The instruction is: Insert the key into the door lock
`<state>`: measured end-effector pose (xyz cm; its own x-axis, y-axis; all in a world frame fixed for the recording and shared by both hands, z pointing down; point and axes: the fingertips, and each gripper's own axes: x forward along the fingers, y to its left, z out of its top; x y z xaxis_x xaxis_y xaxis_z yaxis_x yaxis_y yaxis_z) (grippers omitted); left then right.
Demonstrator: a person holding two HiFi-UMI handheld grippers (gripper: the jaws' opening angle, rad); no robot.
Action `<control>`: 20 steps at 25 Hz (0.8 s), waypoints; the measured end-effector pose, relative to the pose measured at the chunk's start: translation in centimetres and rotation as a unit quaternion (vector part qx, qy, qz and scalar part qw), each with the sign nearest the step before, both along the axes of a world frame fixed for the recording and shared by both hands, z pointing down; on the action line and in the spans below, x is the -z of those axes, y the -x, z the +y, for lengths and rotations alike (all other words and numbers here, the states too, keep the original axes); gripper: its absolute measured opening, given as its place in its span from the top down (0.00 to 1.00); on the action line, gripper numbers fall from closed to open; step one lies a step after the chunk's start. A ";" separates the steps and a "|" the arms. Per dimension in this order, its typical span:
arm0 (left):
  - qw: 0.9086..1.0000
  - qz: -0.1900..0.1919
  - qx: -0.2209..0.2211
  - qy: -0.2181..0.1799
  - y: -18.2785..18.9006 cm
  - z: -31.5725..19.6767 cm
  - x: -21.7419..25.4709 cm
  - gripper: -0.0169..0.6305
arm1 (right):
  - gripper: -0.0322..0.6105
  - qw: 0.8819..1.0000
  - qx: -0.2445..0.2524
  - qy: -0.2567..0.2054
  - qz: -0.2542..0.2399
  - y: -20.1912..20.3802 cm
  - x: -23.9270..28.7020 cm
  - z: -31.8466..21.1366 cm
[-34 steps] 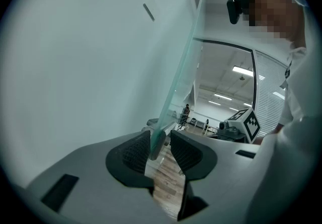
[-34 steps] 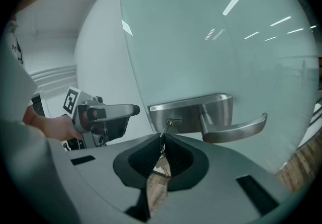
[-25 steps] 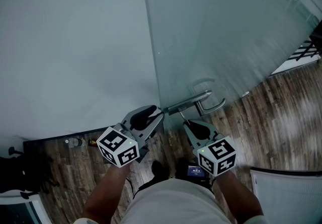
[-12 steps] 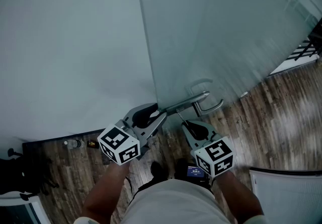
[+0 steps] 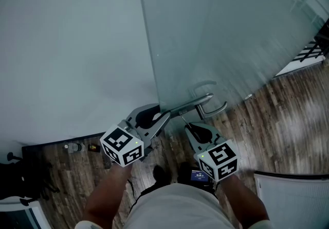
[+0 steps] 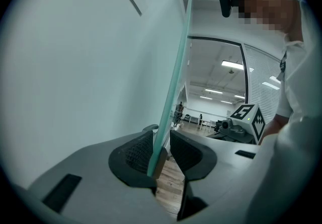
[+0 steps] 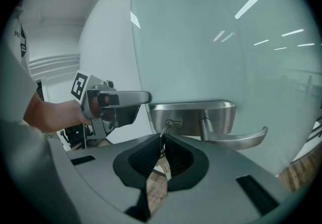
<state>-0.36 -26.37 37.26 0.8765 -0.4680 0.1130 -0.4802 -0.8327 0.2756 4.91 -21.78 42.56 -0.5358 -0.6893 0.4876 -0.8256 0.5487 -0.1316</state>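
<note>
Pinching the key [image 7: 164, 131] between closed jaws, the right gripper [image 7: 163, 143] sets its tip at the keyhole of the steel lock [image 7: 201, 116], left of the handle [image 7: 236, 140]. The blade should stay level and go in straight. The left gripper [image 6: 161, 145] clamps narrowly on the glass door [image 6: 175, 79] at its edge, steadying it. A wood floor [image 5: 288, 115] lies below, with a bright hall beyond.

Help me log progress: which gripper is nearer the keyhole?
Right. The right gripper holds the key with its tip at the keyhole; the left gripper grips the door edge, off to one side.
</note>
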 end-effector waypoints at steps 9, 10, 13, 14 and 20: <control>1.000 0.003 0.004 -0.005 0.1 -0.1 0.0 0.82 | 0.91 1.000 -0.014 -0.001 0.026 0.2 0.1 -0.3; 1.000 0.003 0.004 -0.005 0.1 -0.1 0.0 0.82 | 0.91 0.999 -0.017 -0.006 0.038 0.3 0.1 -0.3; 1.000 0.006 0.007 -0.004 0.2 -0.2 0.0 0.82 | 0.91 0.998 -0.024 -0.012 0.057 0.4 0.0 -0.3; 1.000 0.007 0.007 -0.004 0.2 -0.2 0.0 0.82 | 0.91 0.998 -0.028 -0.009 0.053 0.4 0.0 -0.3; 1.000 0.017 0.011 -0.002 0.2 -0.3 0.1 0.82 | 0.91 0.998 -0.040 -0.004 0.045 0.4 -0.1 -0.4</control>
